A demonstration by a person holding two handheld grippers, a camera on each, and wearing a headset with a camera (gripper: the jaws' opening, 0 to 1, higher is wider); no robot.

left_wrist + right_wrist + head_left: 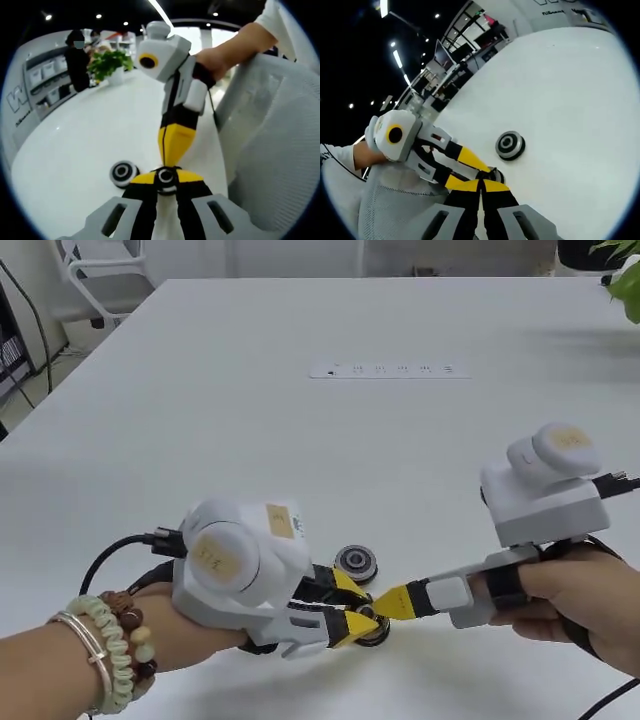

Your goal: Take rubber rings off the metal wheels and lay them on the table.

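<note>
Head view: left gripper [357, 616] clamps wheel [374, 630], right gripper's [383, 606] fingers [397, 602] meeting it.

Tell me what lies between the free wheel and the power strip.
Bare table lies between free wheel and power strip, as the head view shows.

An office: a long white table [300, 440] with a socket strip [390, 370], a swivel chair [105, 260], a potted plant [111, 62].

Left gripper [366, 612]: jaws clamped on a small wheel [375, 630] at the tips, left hand [165, 625] behind it. Right gripper [388, 604]: jaws pressed together, tips meeting the left tips head-on, right hand [570, 595] gripping behind.
</note>
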